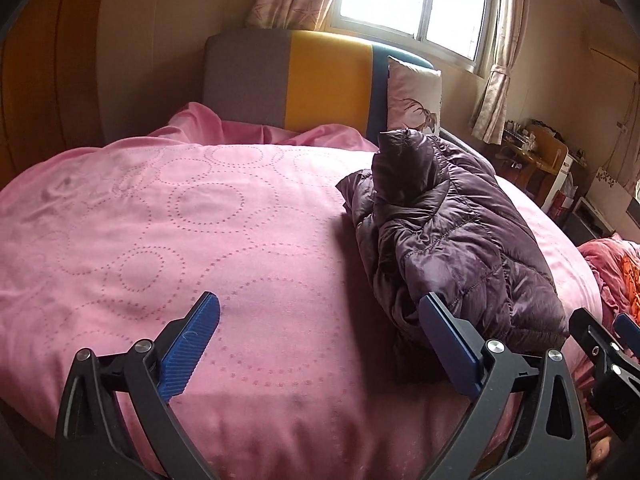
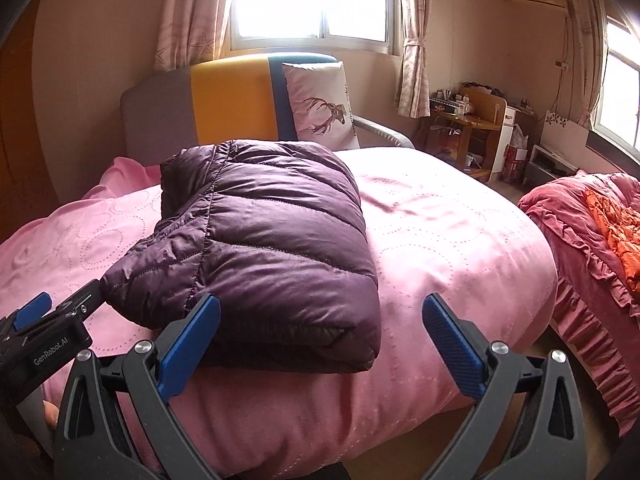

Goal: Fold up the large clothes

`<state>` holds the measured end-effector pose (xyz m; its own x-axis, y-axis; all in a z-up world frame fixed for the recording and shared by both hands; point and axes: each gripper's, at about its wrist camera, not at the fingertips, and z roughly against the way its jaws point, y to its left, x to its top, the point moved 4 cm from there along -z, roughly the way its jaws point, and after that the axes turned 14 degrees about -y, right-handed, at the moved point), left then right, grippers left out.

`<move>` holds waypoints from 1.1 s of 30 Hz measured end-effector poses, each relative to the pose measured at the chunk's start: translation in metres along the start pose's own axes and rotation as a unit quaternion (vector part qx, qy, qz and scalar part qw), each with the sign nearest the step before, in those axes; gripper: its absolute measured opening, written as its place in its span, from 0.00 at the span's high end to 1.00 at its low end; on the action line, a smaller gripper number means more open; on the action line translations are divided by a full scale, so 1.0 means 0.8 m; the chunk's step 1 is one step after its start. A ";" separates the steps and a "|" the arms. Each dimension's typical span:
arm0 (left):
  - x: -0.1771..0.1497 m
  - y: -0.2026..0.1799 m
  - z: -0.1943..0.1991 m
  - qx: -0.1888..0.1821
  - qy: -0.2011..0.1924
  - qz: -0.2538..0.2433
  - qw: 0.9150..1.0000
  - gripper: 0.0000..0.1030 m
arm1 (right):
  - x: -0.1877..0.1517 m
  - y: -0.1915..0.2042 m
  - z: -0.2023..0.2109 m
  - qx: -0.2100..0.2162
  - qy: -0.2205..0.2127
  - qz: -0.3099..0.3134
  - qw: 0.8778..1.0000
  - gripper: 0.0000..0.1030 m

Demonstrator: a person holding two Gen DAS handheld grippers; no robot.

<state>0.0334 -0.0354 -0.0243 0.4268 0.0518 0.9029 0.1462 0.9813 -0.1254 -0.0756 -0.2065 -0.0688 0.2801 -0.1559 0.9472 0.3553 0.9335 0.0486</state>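
Note:
A dark purple quilted puffer jacket (image 1: 452,240) lies folded in a bundle on the pink bedspread (image 1: 200,240). In the right wrist view the jacket (image 2: 272,240) sits left of centre on the bedspread (image 2: 440,248). My left gripper (image 1: 320,344) is open and empty above the near edge of the bed, its right finger beside the jacket's near corner. My right gripper (image 2: 320,344) is open and empty, its left finger in front of the jacket's near edge. The right gripper shows at the left wrist view's right edge (image 1: 608,344), the left gripper at the right wrist view's left edge (image 2: 44,320).
A grey, yellow and blue headboard (image 2: 224,100) and a deer-print pillow (image 2: 320,108) stand at the far end. A red ruffled blanket (image 2: 592,240) lies to the right. A wooden desk (image 2: 468,128) with clutter stands under the windows.

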 end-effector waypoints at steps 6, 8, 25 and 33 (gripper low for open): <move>0.004 -0.008 0.015 -0.021 -0.004 0.002 1.000 0.04 | -0.006 -0.001 0.012 -0.013 -0.002 -0.002 1.000 0.02; 0.005 -0.013 0.020 -0.023 -0.008 -0.007 1.000 0.04 | -0.005 -0.003 0.018 -0.018 -0.006 -0.004 1.000 0.02; -0.003 -0.040 0.040 -0.035 -0.015 -0.031 0.999 0.04 | -0.012 -0.014 0.027 -0.027 -0.005 -0.010 1.000 0.02; -0.006 -0.042 0.044 -0.025 -0.021 -0.041 0.999 0.04 | -0.017 -0.011 0.025 -0.026 -0.003 -0.009 1.000 0.02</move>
<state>-0.0044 -0.0621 -0.0098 0.3741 -0.0201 0.9272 0.2239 0.9721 -0.0692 -0.1005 -0.2063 -0.0754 0.2678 -0.1708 0.9482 0.4060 0.9125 0.0497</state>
